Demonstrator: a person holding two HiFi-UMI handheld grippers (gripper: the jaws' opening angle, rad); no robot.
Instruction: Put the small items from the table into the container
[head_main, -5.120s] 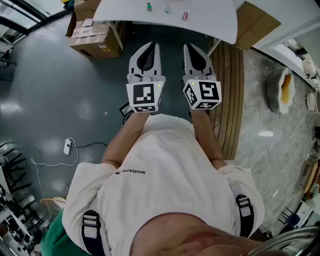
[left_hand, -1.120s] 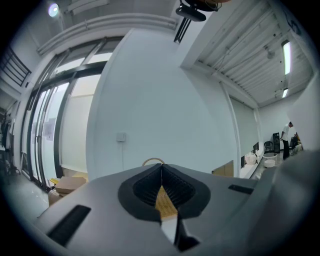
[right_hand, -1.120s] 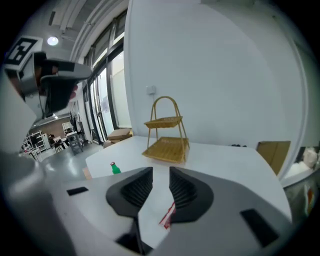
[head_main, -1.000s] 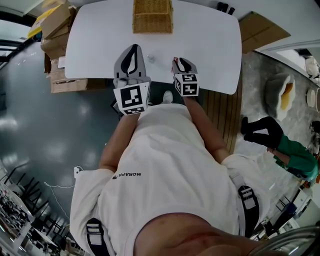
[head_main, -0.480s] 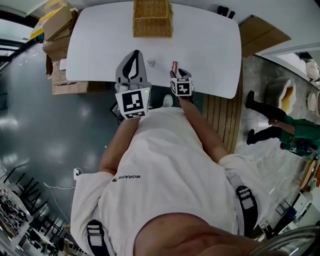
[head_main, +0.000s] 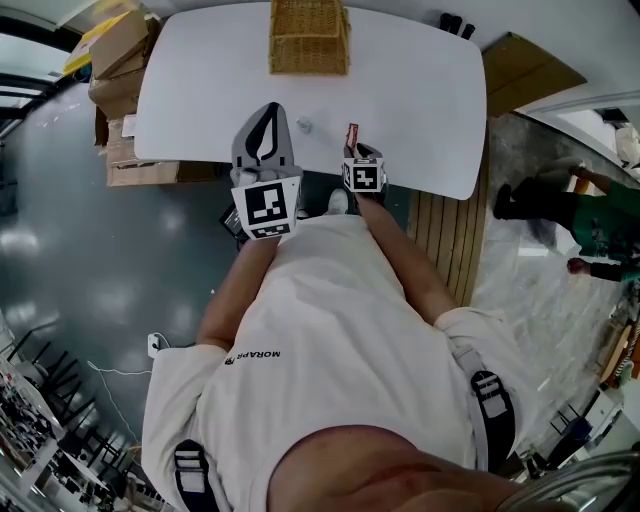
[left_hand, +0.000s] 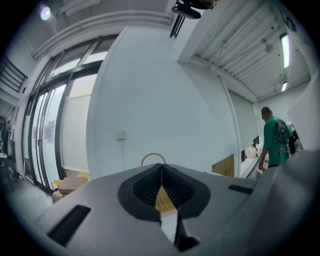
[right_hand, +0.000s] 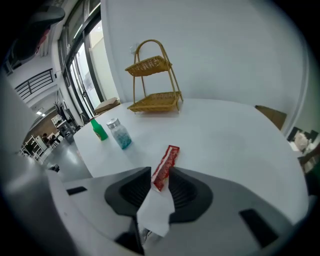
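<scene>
A red stick packet (right_hand: 166, 165) lies flat on the white table (right_hand: 235, 135), and its near end is between my right gripper's (right_hand: 160, 183) jaws. These jaws are closing, with the pads right at its sides and no visible squeeze. In the head view that gripper (head_main: 356, 150) tilts down at the packet (head_main: 351, 133) near the table's front edge. My left gripper (head_main: 268, 112) is shut with nothing in it and hovers level over the front edge. The two-tier wicker basket (right_hand: 155, 85) stands at the far edge (head_main: 308, 35).
A green bottle (right_hand: 99, 129) and a clear jar with blue contents (right_hand: 120, 134) stand left of the packet. Cardboard boxes (head_main: 110, 60) sit on the floor left of the table. A person in green (head_main: 600, 230) walks on the right.
My right gripper has dropped toward the table, and its jaws now flank the packet's near end. The left gripper has stayed still. The person in green has moved right.
</scene>
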